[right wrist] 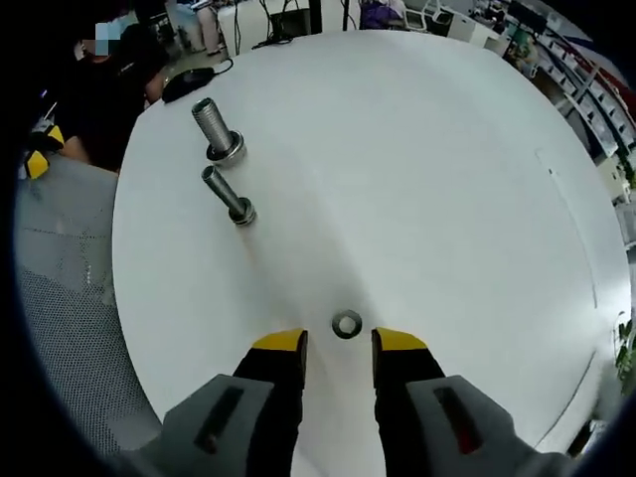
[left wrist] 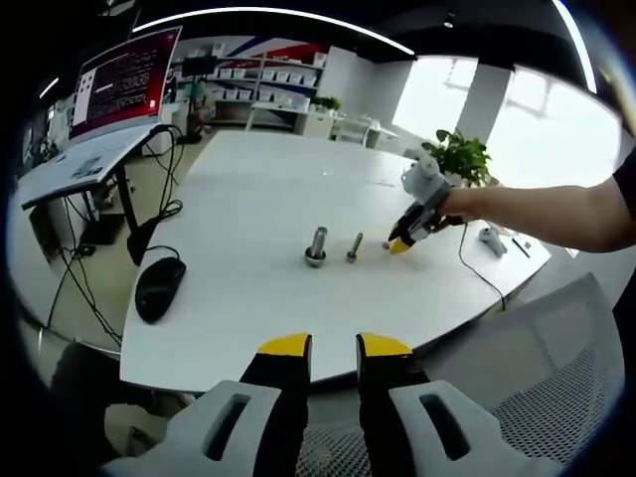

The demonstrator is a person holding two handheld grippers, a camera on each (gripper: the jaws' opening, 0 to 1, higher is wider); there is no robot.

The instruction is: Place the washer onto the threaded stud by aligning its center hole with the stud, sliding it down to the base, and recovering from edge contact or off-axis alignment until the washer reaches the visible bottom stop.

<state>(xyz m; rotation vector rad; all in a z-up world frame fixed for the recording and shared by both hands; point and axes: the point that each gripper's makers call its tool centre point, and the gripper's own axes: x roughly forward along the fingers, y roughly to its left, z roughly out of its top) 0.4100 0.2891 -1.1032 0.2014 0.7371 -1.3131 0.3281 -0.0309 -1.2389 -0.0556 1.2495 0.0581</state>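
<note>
Washer (right wrist: 346,324) flat on white table (right wrist: 437,179), just beyond right gripper (right wrist: 339,344), jaws parted, empty. Two upright studs (right wrist: 230,195) stand apart, far left. Left gripper (left wrist: 334,346) near table edge, jaws narrowly apart, empty

I am working in an office that doubles as a lab. Ahead of my left tongs spreads a big white meeting table (left wrist: 258,229), with a black computer mouse (left wrist: 159,287) and trailing cables off to their left. Beyond those stands a desk with a monitor (left wrist: 124,78) showing text. Farther ahead are white shelves of bins (left wrist: 260,75) (storage, by the look), potted plants (left wrist: 459,155) and bright windows (left wrist: 552,134). A mesh office chair (left wrist: 556,397) sits just right of the tongs.
</note>
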